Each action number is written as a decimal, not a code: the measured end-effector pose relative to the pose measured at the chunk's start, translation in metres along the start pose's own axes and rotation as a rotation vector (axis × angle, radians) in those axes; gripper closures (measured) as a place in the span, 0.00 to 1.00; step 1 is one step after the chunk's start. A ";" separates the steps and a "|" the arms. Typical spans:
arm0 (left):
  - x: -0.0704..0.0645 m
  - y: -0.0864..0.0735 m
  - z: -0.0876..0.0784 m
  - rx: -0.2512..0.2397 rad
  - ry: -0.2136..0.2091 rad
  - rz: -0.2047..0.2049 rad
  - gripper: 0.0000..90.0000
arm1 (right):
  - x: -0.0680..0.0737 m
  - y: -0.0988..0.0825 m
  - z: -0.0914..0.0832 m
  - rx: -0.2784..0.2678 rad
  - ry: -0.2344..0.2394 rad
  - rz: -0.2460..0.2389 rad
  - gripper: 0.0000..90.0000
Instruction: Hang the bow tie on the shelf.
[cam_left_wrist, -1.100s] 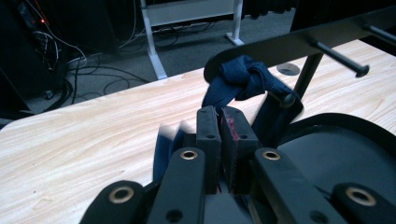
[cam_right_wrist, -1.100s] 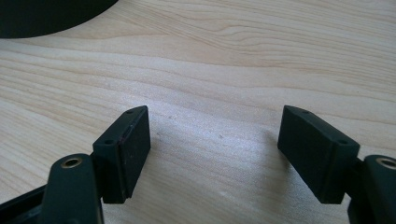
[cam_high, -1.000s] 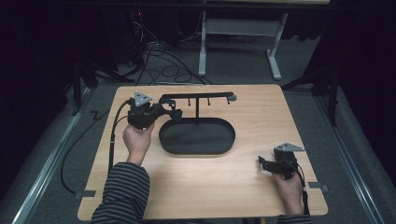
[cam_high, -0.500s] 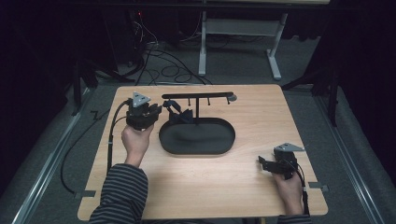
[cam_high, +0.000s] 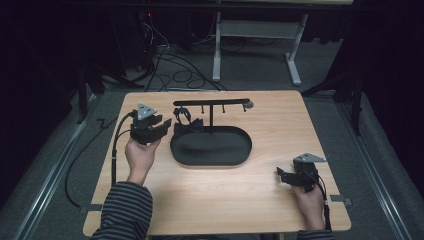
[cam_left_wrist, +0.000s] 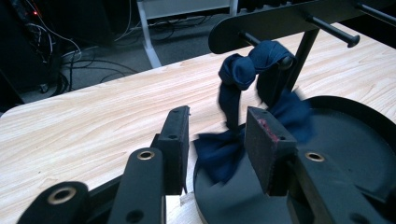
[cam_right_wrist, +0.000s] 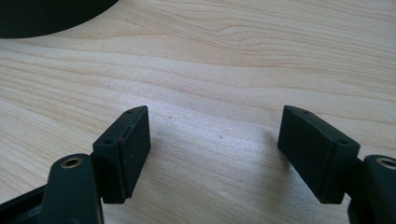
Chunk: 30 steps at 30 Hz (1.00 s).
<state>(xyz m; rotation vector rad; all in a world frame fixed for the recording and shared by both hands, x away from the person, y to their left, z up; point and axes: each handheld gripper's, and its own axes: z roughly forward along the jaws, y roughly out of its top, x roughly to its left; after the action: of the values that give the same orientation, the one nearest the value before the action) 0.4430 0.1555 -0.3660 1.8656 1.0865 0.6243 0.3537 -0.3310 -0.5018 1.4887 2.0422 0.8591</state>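
The high view takes in the whole table (cam_high: 210, 200): a black oval tray (cam_high: 210, 147) near its middle, with a black rack (cam_high: 212, 103) rising from the tray's far edge, its crossbar carrying short pegs. The left gripper (cam_high: 161, 125), held in the left hand (cam_high: 141, 154), sits just left of the tray and points toward it. The right gripper (cam_high: 280, 175), in the right hand (cam_high: 309, 202), rests well apart near the table's right front corner. From here the cloth (cam_high: 186, 122) is only a small dark shape at the rack's left end.

The left gripper view makes it plain: the cloth (cam_left_wrist: 243, 116) is dark blue, looped and knotted over a peg (cam_left_wrist: 286, 59) of the rack (cam_left_wrist: 280, 21), and it hangs down so that its lower end lies crumpled on the tray (cam_left_wrist: 345, 144) at the near rim. The left gripper (cam_left_wrist: 217, 140) has its jaws spread, with nothing pinched; the cloth hangs beyond the gap between them, a little blurred.

The right gripper view shows the right gripper (cam_right_wrist: 212, 135) with jaws spread wide over bare wood (cam_right_wrist: 233, 56), and a dark corner of the tray (cam_right_wrist: 42, 14) at the upper left. Apart from the cloth's lower end, the tray's floor is bare.
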 end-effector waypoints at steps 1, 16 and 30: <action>0.001 -0.001 -0.001 0.002 0.002 0.001 0.66 | 0.000 0.000 0.000 0.000 0.000 0.000 0.30; 0.008 -0.012 -0.017 0.012 0.012 0.015 0.63 | 0.000 0.000 0.000 0.000 0.001 -0.002 0.29; 0.012 -0.023 -0.030 0.008 0.022 0.011 0.61 | 0.000 0.000 0.000 0.000 0.002 -0.003 0.29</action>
<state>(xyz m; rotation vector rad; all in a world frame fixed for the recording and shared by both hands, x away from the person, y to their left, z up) 0.4164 0.1850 -0.3707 1.8763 1.0952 0.6496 0.3537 -0.3310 -0.5018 1.4857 2.0452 0.8590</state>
